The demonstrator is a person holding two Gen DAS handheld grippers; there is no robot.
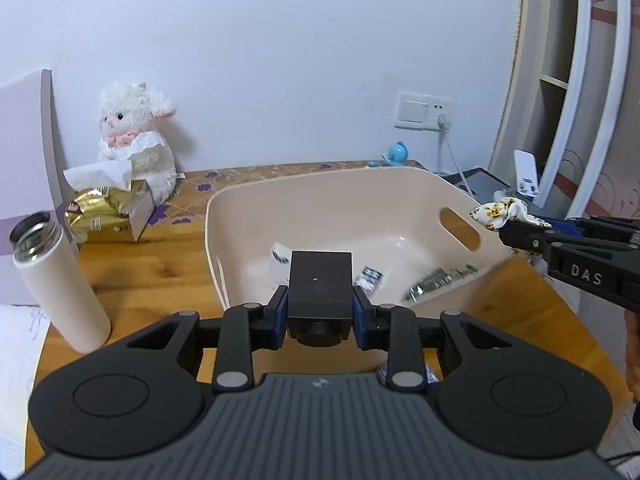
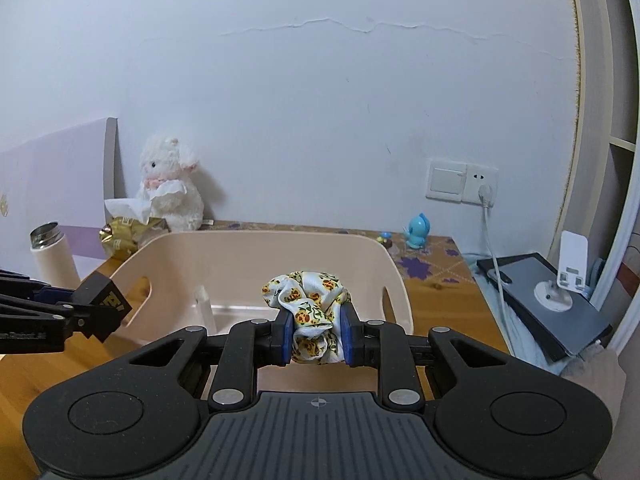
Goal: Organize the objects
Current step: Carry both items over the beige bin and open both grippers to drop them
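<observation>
Grippers both clamped — left gripper (image 1: 320,312) on black box (image 1: 320,284), right gripper (image 2: 316,334) on scrunchie (image 2: 308,300); packets (image 1: 436,282) in bin (image 1: 320,196) show only leftward.

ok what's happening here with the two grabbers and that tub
A person is tidying small things into a beige tub on a wooden table, one handheld gripper per hand. The left gripper is shut on a black box, held above the tub's near edge. The right gripper is shut on a floral scrunchie, held near the tub's rim. A few packets already lie inside.
</observation>
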